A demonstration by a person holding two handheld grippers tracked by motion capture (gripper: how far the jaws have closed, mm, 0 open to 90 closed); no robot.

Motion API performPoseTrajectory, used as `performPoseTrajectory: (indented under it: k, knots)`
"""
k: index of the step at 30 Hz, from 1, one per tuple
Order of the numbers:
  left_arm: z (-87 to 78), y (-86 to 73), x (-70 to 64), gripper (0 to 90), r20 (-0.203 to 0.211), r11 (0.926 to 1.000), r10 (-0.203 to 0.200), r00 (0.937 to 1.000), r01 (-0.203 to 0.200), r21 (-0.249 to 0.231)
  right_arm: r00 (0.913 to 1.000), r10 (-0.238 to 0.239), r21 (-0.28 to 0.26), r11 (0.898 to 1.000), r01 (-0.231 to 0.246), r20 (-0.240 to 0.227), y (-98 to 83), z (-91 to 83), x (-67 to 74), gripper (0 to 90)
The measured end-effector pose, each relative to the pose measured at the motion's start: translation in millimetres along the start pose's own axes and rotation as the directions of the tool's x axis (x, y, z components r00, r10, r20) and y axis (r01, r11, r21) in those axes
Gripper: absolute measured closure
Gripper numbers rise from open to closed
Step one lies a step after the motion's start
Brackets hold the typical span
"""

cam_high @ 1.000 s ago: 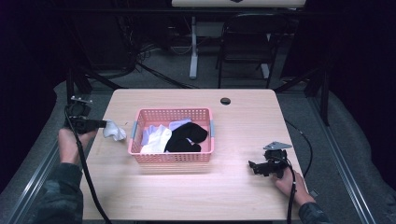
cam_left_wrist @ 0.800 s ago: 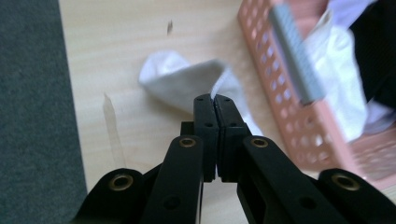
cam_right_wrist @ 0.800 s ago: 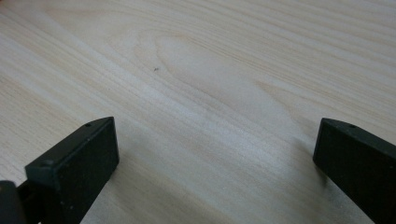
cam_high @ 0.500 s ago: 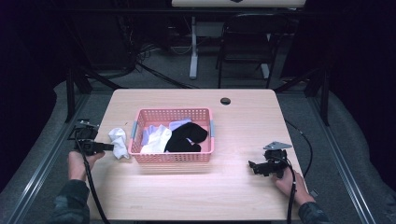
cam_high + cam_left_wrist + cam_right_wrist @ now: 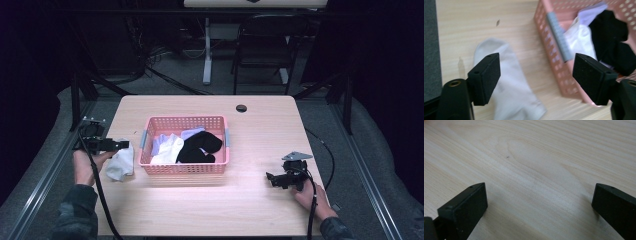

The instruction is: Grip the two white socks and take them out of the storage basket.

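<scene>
A white sock (image 5: 120,164) (image 5: 511,90) lies flat on the wooden table just left of the pink basket (image 5: 185,168) (image 5: 554,57). My left gripper (image 5: 123,145) (image 5: 537,75) hovers over the sock's upper end; its jaws have just been opening and stand open with nothing pinched between them. In the basket lie a black sock (image 5: 200,147) (image 5: 614,42) and white and pale lilac garments (image 5: 167,147). My right gripper (image 5: 270,178) (image 5: 539,205) rests low over bare table at the right, jaws wide open and empty.
The table's left edge and grey floor (image 5: 431,50) lie close to the left gripper. A round cable hole (image 5: 241,108) sits at the table's back. A chair (image 5: 270,45) and desk legs stand beyond the table.
The left gripper carried the white sock down toward the near side beside the basket, then opened and let it go; the sock now lies flat on the table. The right gripper has not moved.
</scene>
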State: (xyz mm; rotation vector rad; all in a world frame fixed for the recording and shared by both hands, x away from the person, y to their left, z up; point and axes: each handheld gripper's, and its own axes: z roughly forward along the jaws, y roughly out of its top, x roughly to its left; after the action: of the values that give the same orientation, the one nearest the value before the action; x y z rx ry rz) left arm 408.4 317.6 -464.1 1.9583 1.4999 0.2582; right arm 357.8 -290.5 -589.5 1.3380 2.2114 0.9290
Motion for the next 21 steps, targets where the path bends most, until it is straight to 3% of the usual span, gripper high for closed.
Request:
performPoseTrajectory:
  k: [1, 2, 3, 13, 21]
  knots:
    - [-0.8, 8.0, -9.5, 20.2, 0.0, 0.9995, 0.033, 0.9995, -0.033, -0.003, 1.0, 0.0, 0.0, 1.0, 0.0, 0.0, 0.0, 0.0, 0.0, 0.0]
    - [-0.8, 8.0, -9.5, 19.6, 0.0, 0.9995, 0.033, 0.9995, -0.033, -0.003, 1.0, 0.0, 0.0, 1.0, 0.0, 0.0, 0.0, 0.0, 0.0, 0.0]
    - [-0.8, 16.3, -17.8, 19.6, 0.004, 0.9984, 0.055, 0.9985, -0.055, -0.011, 1.0, 0.0, 0.0, 1.0, 0.0, 0.0, 0.0, 0.0, 0.0, 0.0]
    - [15.1, 41.9, -49.7, 15.2, 0.036, 0.9912, 0.132, 0.9905, -0.132, -0.01, 1.0, 0.0, 0.0, 1.0, 0.0, 0.0, 0.0, 0.0, -0.1, 0.0]
    - [39.6, 59.5, -73.5, 13.0, 0.047, 0.9822, 0.186, 0.9814, -0.187, 0.018, 1.0, 0.0, 0.0, 1.0, 0.0, -0.001, -0.1, 0.0, -0.1, 0.0]
